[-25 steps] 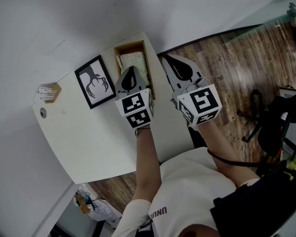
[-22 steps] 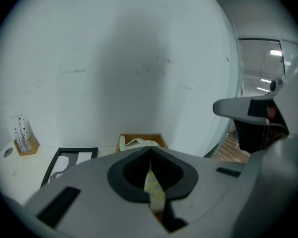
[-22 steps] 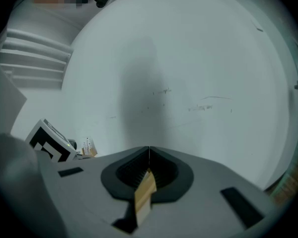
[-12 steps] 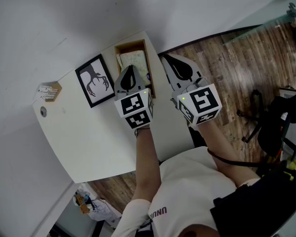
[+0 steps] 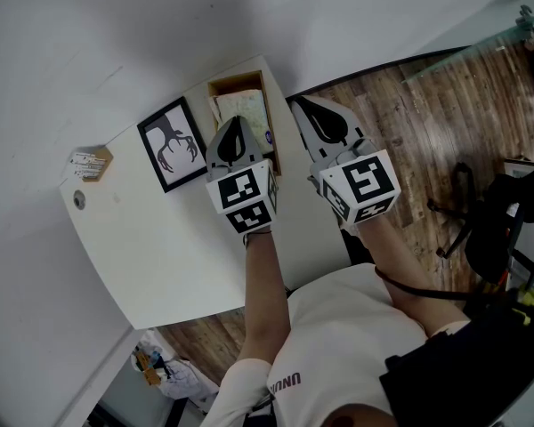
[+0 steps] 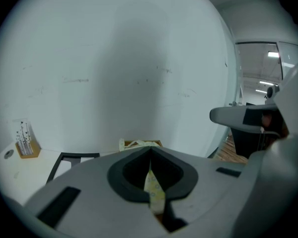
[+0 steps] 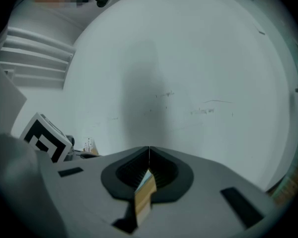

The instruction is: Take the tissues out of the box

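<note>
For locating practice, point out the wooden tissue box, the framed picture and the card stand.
wooden tissue box (image 5: 233,82), head view, far rim.
framed picture (image 5: 172,146), head view, middle of print.
card stand (image 5: 90,165), head view, its middle.

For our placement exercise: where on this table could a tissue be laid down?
The wide bare table between the frame and the near edge is free. It is crowded around the box, under the left tool and beside the right tool.

Head view steep down over table (image 5: 160,247), gripper views low, close, facing wall (image 6: 114,58), left shares box (image 5: 234,83) w/ head.
</note>
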`<state>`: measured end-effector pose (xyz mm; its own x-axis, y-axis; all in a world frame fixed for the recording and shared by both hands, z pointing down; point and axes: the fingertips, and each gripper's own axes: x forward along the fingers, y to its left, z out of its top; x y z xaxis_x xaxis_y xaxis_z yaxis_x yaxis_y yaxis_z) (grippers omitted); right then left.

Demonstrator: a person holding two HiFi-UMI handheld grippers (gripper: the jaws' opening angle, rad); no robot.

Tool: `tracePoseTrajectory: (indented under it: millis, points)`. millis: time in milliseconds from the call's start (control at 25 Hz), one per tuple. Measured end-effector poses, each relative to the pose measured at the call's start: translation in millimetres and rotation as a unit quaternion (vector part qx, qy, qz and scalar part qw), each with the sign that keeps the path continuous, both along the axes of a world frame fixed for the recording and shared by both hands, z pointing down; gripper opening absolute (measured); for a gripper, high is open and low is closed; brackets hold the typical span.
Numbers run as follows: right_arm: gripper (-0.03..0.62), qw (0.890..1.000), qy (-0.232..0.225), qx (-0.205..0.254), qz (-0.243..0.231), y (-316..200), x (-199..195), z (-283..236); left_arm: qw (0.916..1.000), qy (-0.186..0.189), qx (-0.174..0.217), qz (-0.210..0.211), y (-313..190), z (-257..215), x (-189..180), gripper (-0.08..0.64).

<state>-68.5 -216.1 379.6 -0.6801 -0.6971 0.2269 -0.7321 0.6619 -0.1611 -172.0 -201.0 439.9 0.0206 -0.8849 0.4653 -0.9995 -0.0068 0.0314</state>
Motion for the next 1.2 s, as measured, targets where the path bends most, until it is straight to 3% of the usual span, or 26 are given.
tracePoseTrajectory:
  millis: [1200]
  points:
    - [0.02,1.0,-0.006,0.011,-0.007,13,-2,-12,0.9992,-0.008,0.04,-0.005,10,-32,-3,0.011]
